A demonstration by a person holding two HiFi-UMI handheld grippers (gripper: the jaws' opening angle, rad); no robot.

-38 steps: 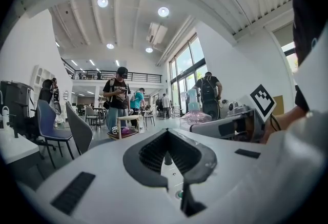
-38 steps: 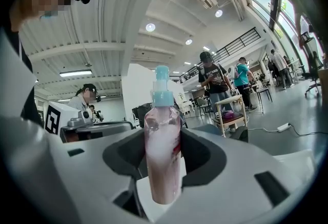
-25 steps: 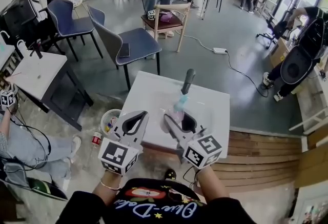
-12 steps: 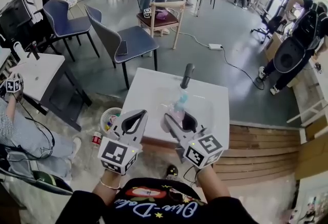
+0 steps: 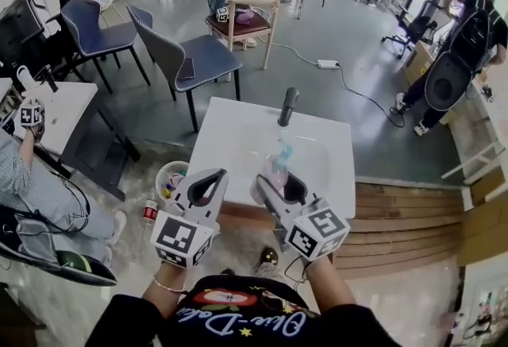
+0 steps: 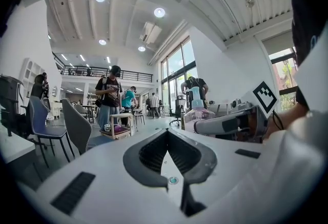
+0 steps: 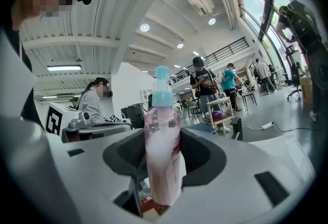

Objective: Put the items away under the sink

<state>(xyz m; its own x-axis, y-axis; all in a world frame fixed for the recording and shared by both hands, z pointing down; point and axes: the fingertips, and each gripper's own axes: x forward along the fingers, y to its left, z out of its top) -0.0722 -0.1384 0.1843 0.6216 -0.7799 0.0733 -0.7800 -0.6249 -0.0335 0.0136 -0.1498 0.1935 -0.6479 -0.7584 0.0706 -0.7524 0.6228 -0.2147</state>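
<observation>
A pink spray bottle [image 7: 163, 151] with a light blue top stands upright between the jaws of my right gripper [image 7: 164, 138], which is shut on its body. In the head view the right gripper [image 5: 274, 179] holds the bottle [image 5: 279, 164] over the near edge of the white sink unit [image 5: 230, 139], in front of its black faucet [image 5: 287, 106]. My left gripper [image 5: 213, 176] hovers just to the left, level with it, jaw tips together and nothing between them. In the left gripper view the left gripper [image 6: 167, 133] is shut, and the bottle [image 6: 197, 107] shows at the right.
A small round bin [image 5: 169, 181] with colourful things stands on the floor left of the sink unit, a red can [image 5: 149, 214] beside it. Wooden steps [image 5: 405, 218] lie to the right. Chairs [image 5: 198, 59] and standing people fill the room behind; a seated person [image 5: 32, 194] is at left.
Both grippers have drifted a little together with the bottle still held; the sink unit now sits slightly higher in the head view. The jaws have not changed.
</observation>
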